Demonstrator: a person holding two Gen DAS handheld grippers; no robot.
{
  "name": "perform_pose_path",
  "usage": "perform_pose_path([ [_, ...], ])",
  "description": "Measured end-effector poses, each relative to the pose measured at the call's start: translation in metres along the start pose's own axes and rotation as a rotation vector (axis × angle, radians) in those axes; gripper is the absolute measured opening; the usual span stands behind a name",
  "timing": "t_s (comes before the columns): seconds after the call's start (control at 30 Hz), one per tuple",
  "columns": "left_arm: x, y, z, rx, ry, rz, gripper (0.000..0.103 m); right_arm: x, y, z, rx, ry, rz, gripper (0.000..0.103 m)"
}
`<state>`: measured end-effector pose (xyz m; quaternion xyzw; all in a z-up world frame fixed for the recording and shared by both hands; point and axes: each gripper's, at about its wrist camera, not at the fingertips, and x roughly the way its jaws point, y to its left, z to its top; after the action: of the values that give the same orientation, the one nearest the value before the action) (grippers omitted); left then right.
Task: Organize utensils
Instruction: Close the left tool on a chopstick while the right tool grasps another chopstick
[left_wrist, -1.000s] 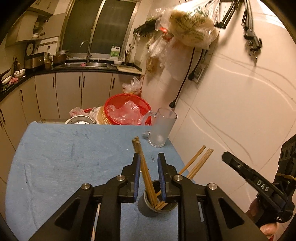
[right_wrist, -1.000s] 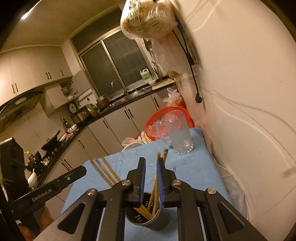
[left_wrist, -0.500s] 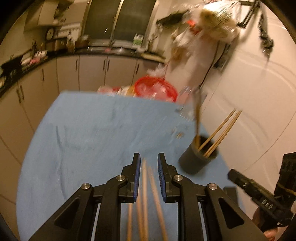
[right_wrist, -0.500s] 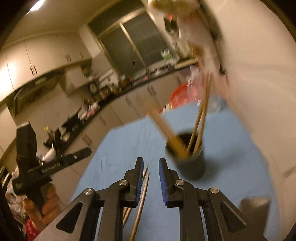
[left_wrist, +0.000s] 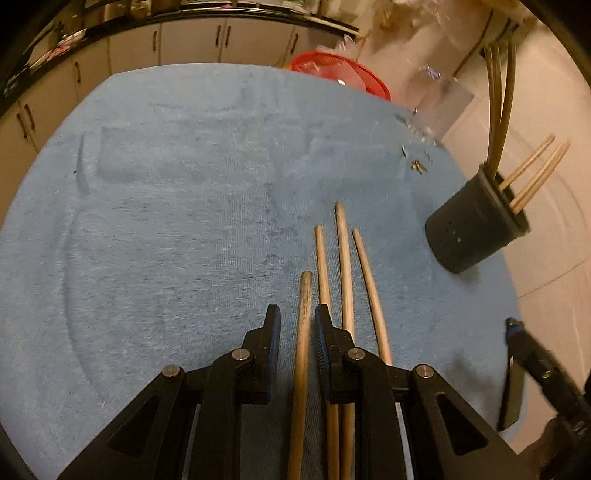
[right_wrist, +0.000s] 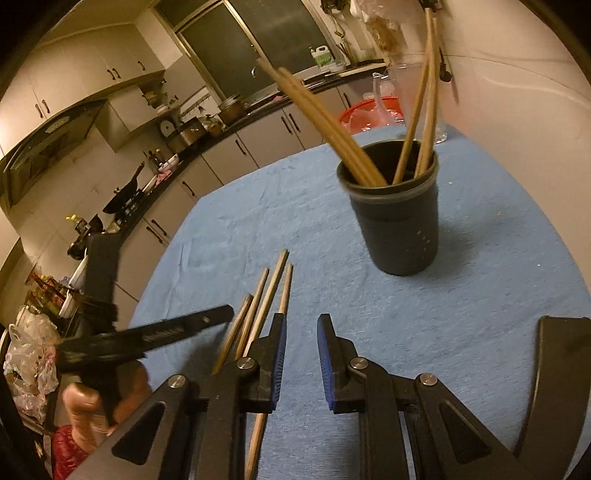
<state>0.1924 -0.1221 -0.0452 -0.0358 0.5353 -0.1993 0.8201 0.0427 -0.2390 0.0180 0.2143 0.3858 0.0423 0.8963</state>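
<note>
Blue terry cloth (left_wrist: 184, 206) covers the surface, and on it four wooden chopsticks (left_wrist: 341, 266) lie loose, roughly side by side, their tips toward the far edge. To their right stands a dark cup (right_wrist: 397, 218), upright, well apart from the loose sticks; more chopsticks lean out of it in two fans, one bunch slanting left and the other near vertical. Beyond the cup a red basket (left_wrist: 343, 72) lined with clear plastic sits past the far edge of the cloth, and a clear glass mug (left_wrist: 437, 99), blurred, stands on the cloth near the white wall. Pale kitchen cabinets (right_wrist: 236, 147) and a dark counter crowded with pots run along the back.

From the left wrist view, the left tongs (left_wrist: 297, 328) point steeply down over the near ends of the loose sticks. Their blue pads stand a little apart, and one chopstick runs through the gap without either pad visibly pressing on it; the other three lie just right of them.

The right tongs (right_wrist: 300, 332) slant down at the cloth, jaws slightly spread with nothing between them; the loose chopsticks pass just left of their left finger. A bare hand (right_wrist: 96, 402) grips the handle of the left tongs at the lower left of that view.
</note>
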Motion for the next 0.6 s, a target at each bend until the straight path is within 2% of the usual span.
perform_pose_path([
  [0.1,0.005,-0.008,0.002,0.031,-0.009,0.030,0.018,-0.003,-0.001,0.001,0.001,0.004,-0.004,0.019],
  [0.13,0.006,-0.011,0.003,0.044,-0.013,0.050,0.016,0.000,0.002,0.003,0.002,0.008,-0.002,0.019],
  [0.17,0.007,-0.015,0.005,0.052,-0.017,0.079,0.009,0.002,0.002,0.003,0.002,0.013,0.000,0.019],
  [0.23,0.008,-0.016,0.007,0.053,-0.023,0.112,0.008,0.005,0.005,0.005,-0.002,0.024,0.000,0.019],
  [0.4,-0.001,0.019,-0.001,-0.015,-0.055,0.165,0.008,0.017,0.026,0.016,-0.054,0.060,-0.014,0.019],
  [0.47,-0.009,0.037,-0.003,-0.050,-0.076,0.160,0.008,0.026,0.035,0.023,-0.063,0.091,-0.022,0.019],
  [0.6,-0.013,0.058,-0.005,-0.077,-0.101,0.085,0.008,0.064,0.050,0.043,-0.047,0.192,-0.060,0.019],
])
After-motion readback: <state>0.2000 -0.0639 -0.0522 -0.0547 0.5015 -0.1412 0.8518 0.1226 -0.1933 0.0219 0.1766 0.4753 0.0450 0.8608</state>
